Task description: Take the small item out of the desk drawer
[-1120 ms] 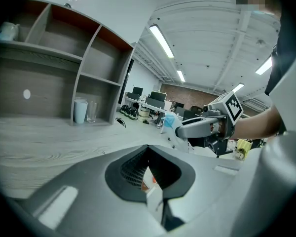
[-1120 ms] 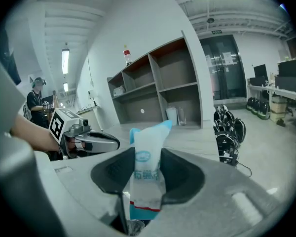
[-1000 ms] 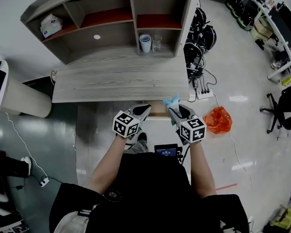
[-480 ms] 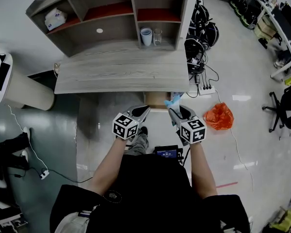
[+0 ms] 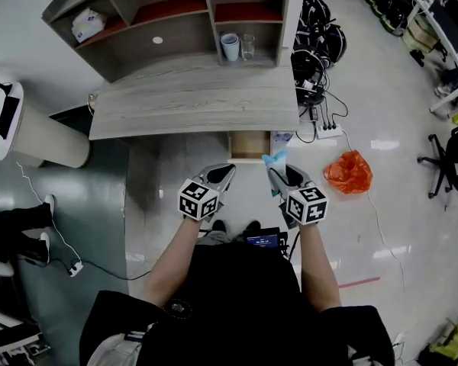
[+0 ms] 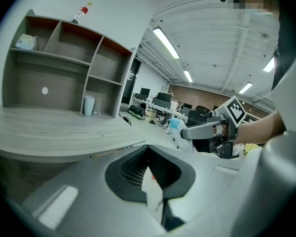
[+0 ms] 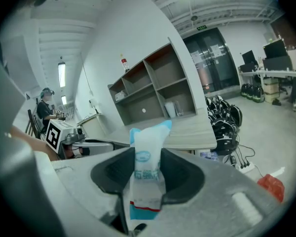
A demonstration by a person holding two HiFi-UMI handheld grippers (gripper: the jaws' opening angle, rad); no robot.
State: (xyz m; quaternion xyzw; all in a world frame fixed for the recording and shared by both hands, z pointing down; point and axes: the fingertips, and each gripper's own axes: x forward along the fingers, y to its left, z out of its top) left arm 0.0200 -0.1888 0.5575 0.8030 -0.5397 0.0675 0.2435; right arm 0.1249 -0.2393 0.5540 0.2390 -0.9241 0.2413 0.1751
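The right gripper (image 5: 278, 171) pinches in its jaws a small white-and-blue packet (image 7: 148, 167) (perhaps tissues; print unreadable), clear of the open drawer (image 5: 249, 145) half hidden beneath the counter (image 5: 191, 105). The left gripper (image 5: 220, 174) has its jaws pressed together.

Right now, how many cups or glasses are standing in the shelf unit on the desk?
2. A white cup and a clear glass stand side by side in the lower right compartment of the shelf unit. Compartments seen only partly may hide more.
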